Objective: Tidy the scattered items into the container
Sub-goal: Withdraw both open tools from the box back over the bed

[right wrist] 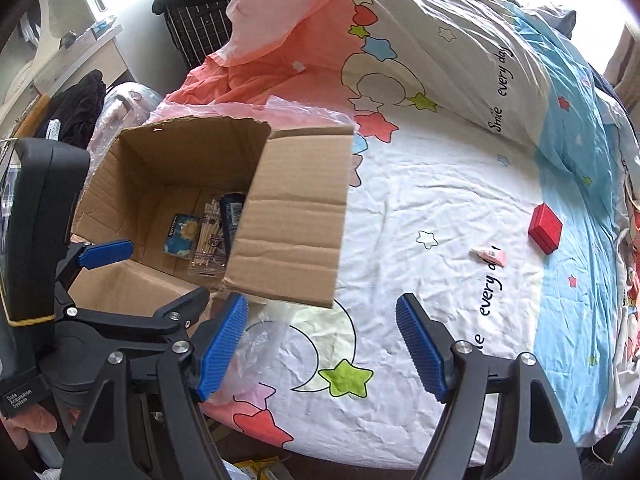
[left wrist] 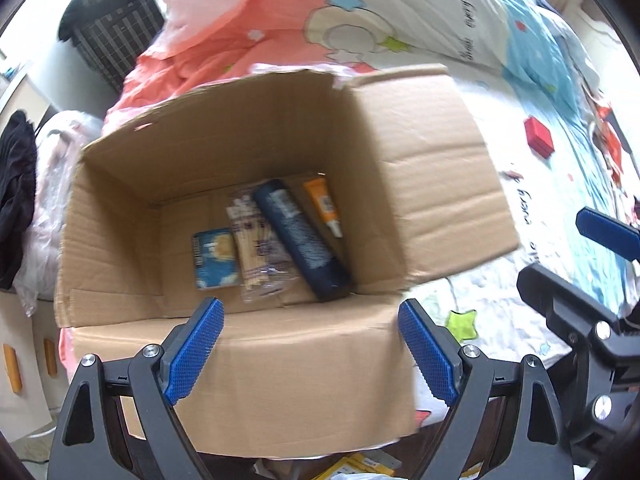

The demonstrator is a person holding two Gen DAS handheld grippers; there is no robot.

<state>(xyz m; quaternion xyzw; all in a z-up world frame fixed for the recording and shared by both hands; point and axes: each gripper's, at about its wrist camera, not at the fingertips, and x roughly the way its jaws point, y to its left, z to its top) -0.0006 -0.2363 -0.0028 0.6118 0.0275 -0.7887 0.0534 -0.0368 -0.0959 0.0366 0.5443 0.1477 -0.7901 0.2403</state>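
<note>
While both claws hang empty over the bed, the scene reads as follows.

Left claw: spread wide, gripping nothing, poised above the near flap of the cardboard box.
Right claw: likewise spread and empty, over the bed sheet just beside the box's outer flap.
Container: an open brown carton standing on the bed, flaps splayed, its far rim torn; corrugated, light, likely to slide on the sheet if knocked.
Already inside: a dark blue bottle, an orange tube, a clear packet of wooden sticks and a small blue card pack, all lying flat on the box floor.
Still out: a red box and a small pink tube, lying near one another on the sheet, well apart from the carton.
Red box, look: small, square-edged, matte red, resting slightly skewed.
Red box, handling: judged stiff and light; flat opposite sides offer a sure pinch, taken across the middle from above.
Pink tube, look: pale pink with a white cap end, lying flat, printing too small to read.
Pink tube, handling: judged soft, light and low on yielding bedding; best pinched across its body, pressing gently so it is not pushed into the sheet.
Progress: judged mostly done, two items remaining.
</note>
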